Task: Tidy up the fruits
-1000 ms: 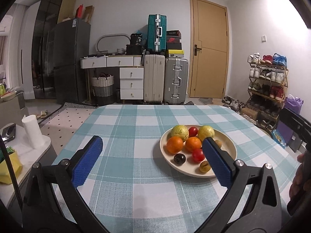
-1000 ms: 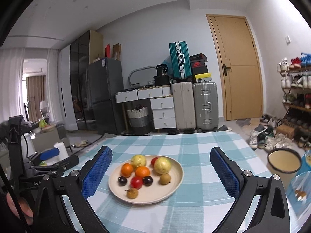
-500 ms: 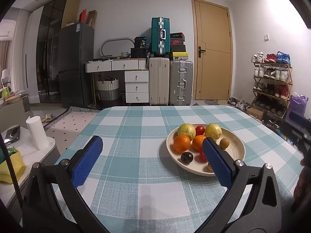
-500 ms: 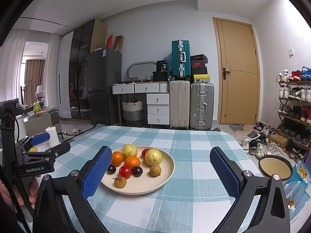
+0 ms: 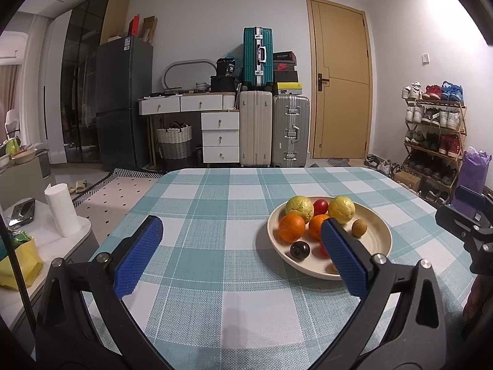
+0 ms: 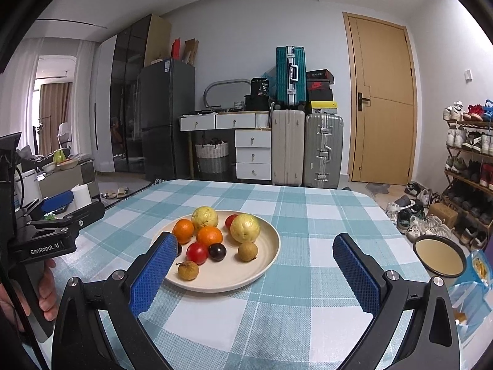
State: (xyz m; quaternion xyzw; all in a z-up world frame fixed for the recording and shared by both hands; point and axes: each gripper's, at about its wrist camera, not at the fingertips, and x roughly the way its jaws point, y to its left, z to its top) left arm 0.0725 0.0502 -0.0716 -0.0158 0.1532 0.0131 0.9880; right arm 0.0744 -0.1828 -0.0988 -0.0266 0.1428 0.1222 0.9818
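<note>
Left gripper [image 5: 240, 259] and right gripper [image 6: 254, 266]: black frames, silver screws, blue dimpled pads; white "GenRobot.AI" lettering; bare-skinned hand [image 6: 43, 289]

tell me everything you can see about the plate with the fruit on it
The plate is round, shallow and cream-coloured, apparently ceramic, lying flat on the checked tablecloth. It holds two yellow-green fruits, two oranges, two red fruits, dark plums and two small brown fruits. Neither gripper touches it; both hover open before it.

Both wrist views face the plate [image 5: 380, 231] [image 6: 271, 256] from flanking sides.
</note>
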